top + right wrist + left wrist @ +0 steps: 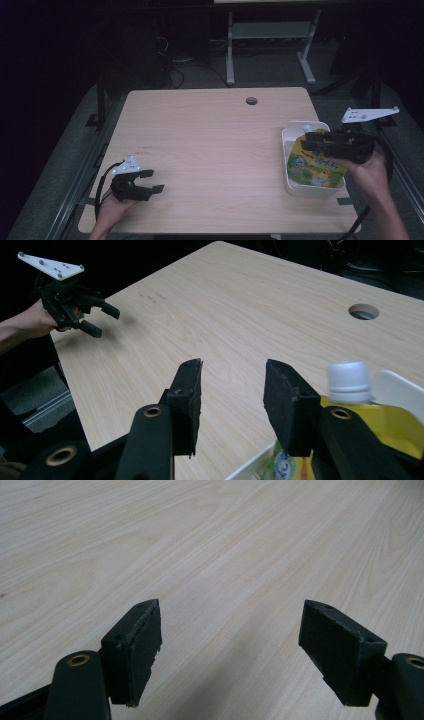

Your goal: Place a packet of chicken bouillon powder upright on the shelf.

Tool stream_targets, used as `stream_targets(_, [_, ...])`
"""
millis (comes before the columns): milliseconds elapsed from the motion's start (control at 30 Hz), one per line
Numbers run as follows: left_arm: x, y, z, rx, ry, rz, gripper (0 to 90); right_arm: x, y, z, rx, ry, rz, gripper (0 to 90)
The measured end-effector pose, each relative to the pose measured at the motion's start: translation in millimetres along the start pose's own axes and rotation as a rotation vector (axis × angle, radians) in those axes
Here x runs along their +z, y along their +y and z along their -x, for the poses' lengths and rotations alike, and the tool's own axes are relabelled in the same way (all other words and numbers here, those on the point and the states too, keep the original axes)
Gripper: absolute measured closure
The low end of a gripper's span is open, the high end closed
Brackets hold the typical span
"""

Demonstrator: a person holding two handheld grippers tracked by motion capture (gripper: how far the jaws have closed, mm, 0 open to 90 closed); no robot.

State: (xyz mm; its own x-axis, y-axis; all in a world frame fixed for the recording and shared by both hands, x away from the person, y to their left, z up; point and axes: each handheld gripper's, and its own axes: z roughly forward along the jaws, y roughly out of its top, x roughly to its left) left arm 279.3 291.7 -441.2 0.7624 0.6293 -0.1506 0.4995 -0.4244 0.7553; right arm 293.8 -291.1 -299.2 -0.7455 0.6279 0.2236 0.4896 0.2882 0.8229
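A yellow drink pouch point(312, 167) with a white cap point(348, 376) lies in a white bin point(285, 165) at the table's right edge. My right gripper point(305, 140) hovers over the bin, pointing left. In the right gripper view the gripper point(232, 390) stands open with nothing between the pads, and the pouch point(395, 427) sits just beside its right jaw. My left gripper point(156, 181) rests low near the front left corner of the table, open and empty. Its jaws stand wide over bare wood in the left gripper view point(230, 650), and it is also seen far off point(104, 321).
The light wooden table point(210, 145) has a round cable hole point(251, 101) near its far edge. Beyond the table stand a metal frame point(270, 45) and cables on a dark floor.
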Motion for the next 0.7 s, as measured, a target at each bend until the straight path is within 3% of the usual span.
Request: stream_targets(700, [-1.7,-0.5,-0.7,-0.002,-0.003,0.003,24.7,56.9,4.9,-17.4,-0.001,0.079,-0.046,47.4])
